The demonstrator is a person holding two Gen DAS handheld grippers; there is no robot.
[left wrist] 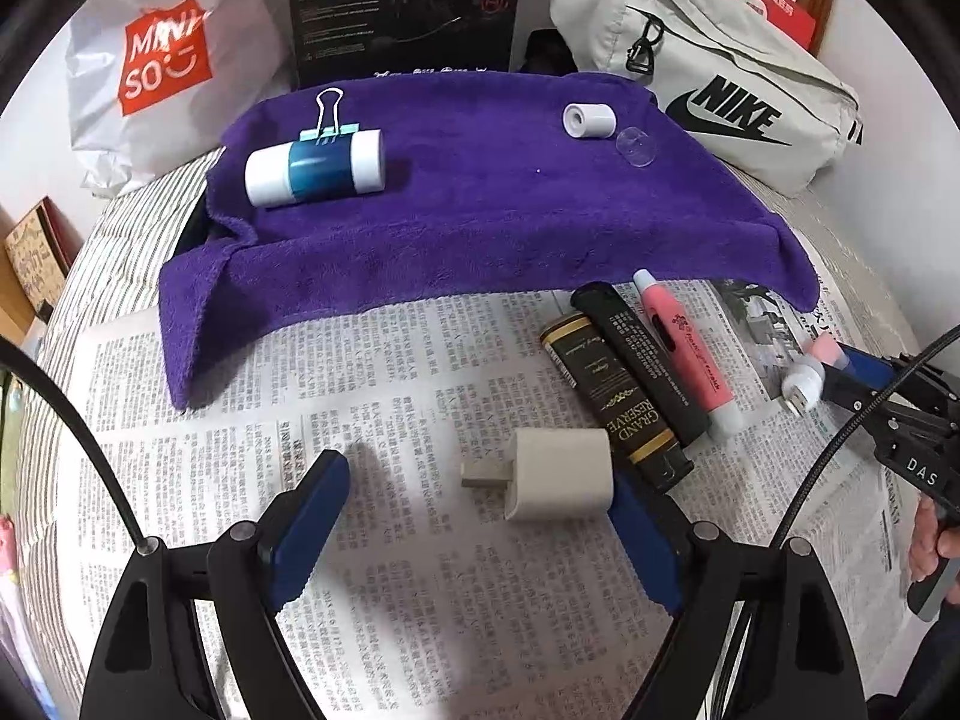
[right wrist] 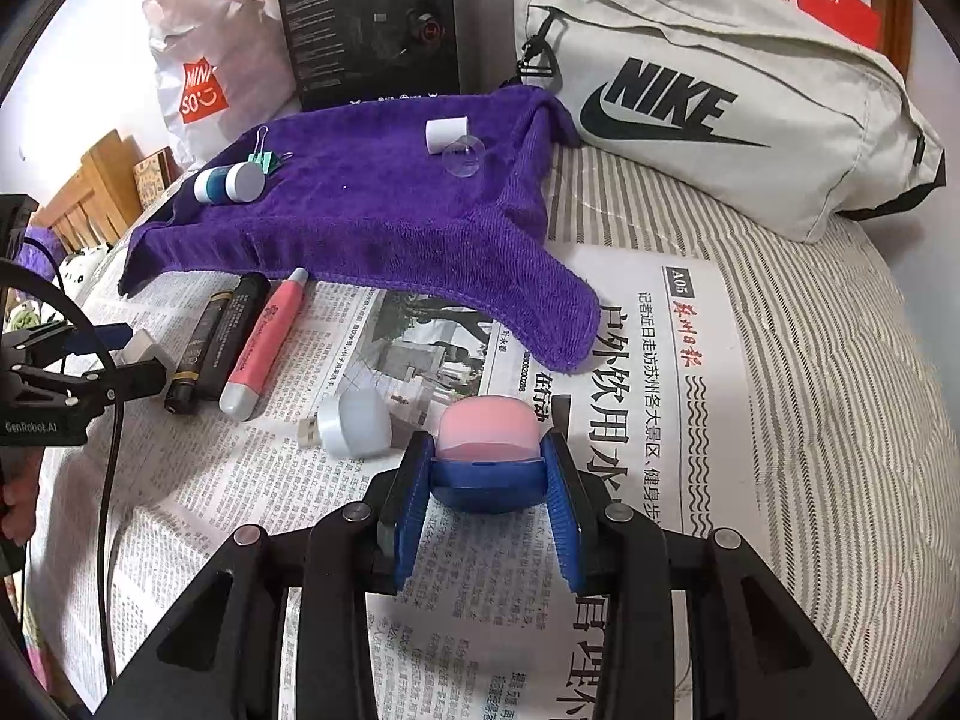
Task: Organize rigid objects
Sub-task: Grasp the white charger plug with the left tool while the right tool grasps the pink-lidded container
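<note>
Two tools work over a newspaper-covered bed. The right tool (right wrist: 486, 483) has its blue pads clamped on a small pink-topped, blue-based round object (right wrist: 485, 441), held clear of the paper, probably to carry it to a sorted spot. Just left of it lies a white USB plug adapter (right wrist: 354, 429). The left tool (left wrist: 474, 531) stands wide open with nothing held; a cream block-shaped USB adapter (left wrist: 555, 474) lies between its fingers, touching the right one (left wrist: 645, 546), likely the next pick. Beyond sit black tubes (left wrist: 630, 384) and a purple towel (left wrist: 480, 210).

Bright, even light, soft shadows, sharp centre, strong fisheye bending and dark corners
</note>
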